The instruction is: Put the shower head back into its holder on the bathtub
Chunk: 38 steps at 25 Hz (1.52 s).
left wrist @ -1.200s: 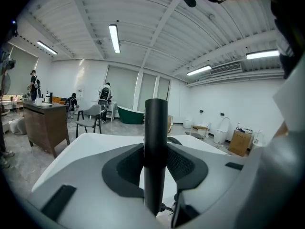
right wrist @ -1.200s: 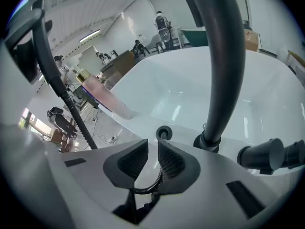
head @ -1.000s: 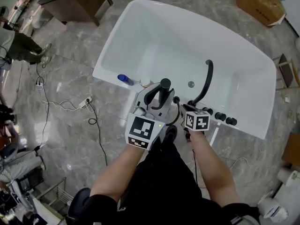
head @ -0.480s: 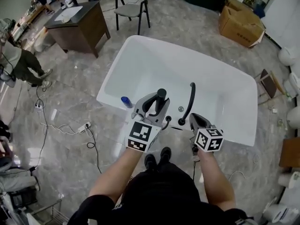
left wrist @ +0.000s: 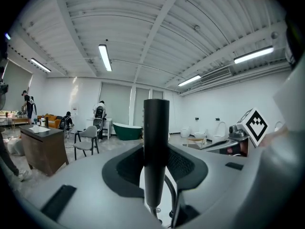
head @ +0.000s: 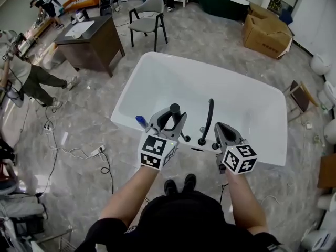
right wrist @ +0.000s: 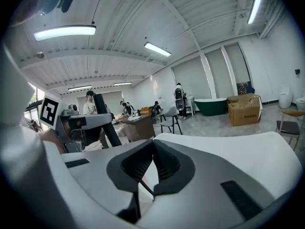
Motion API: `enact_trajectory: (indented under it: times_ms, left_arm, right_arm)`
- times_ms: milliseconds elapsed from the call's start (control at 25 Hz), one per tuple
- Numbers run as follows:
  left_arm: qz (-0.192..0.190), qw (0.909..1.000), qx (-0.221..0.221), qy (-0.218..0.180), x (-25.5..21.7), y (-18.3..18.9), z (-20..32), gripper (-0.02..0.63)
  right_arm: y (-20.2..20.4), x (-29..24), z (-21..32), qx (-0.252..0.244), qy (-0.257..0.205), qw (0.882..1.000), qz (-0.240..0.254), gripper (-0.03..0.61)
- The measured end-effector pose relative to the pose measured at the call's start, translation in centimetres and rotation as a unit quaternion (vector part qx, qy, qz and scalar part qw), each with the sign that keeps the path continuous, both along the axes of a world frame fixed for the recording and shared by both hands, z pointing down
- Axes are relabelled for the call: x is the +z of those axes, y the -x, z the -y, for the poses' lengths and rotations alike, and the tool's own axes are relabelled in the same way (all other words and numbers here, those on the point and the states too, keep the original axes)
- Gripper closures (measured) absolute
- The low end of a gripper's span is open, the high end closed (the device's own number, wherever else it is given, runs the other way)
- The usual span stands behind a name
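The black shower head (head: 175, 109) stands upright in my left gripper (head: 172, 115), which is shut on its handle (left wrist: 156, 151) above the near rim of the white bathtub (head: 125, 91). Its hose hangs down behind the jaws. The black curved faucet spout (head: 209, 114) rises from the rim between my grippers, with black knobs (head: 187, 138) beside its base. My right gripper (head: 219, 126) is lifted to the right of the spout. Its jaws have just closed, pads together (right wrist: 153, 162), with nothing between them. I cannot make out the holder.
A blue bottle (head: 140, 121) lies on the tub rim left of my left gripper. A power strip and cables (head: 97, 152) lie on the floor at the left. A desk (head: 89, 35), a chair (head: 149, 9), a cardboard box (head: 268, 28) and people stand beyond the tub.
Both grippers have risen from the tub rim. The left one carried the shower head up. The right one left the faucet base and moved right, and its jaws closed.
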<state>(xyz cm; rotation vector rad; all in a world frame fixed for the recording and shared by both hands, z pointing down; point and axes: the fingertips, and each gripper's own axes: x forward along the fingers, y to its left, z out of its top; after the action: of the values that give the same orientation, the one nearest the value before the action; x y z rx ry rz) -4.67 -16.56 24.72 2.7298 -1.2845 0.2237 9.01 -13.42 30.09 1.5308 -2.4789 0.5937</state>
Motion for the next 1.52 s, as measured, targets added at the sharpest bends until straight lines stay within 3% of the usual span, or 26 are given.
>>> enact_trajectory:
  times_ms: [240,400,720,960,1160,1520]
  left_arm:
    - [-0.014,0.9998,0.005,-0.01,-2.0,-3.0,0.9,0.472]
    - [-0.02,0.9992,0.032,0.012,-0.7,-5.8,1.4,0.472]
    - [0.023,0.9979,0.049,0.034,5.1,-9.6,2.6,0.472]
    - [0.025,0.9962,0.048,0.069,12.1,-10.5,4.2,0.471]
    - [0.033,0.9927,0.047,0.106,19.7,-10.6,4.6,0.471]
    - [0.041,0.9893,0.033,0.136,30.5,-9.5,5.4,0.471]
  right_arm:
    - [-3.4,-1.4,0.2,-0.007,-0.02,1.0,-0.004,0.563]
    - [-5.6,-1.0,0.0,0.004,-0.016,1.0,0.004,0.563]
    - [-10.0,1.6,-0.3,0.037,0.002,0.999,0.007,0.563]
    - [-10.9,5.1,0.5,0.04,0.017,0.999,0.008,0.564]
    - [-9.5,10.1,0.6,0.026,0.042,0.999,0.023,0.563]
    - [-7.3,18.5,1.1,0.001,0.064,0.997,0.03,0.563]
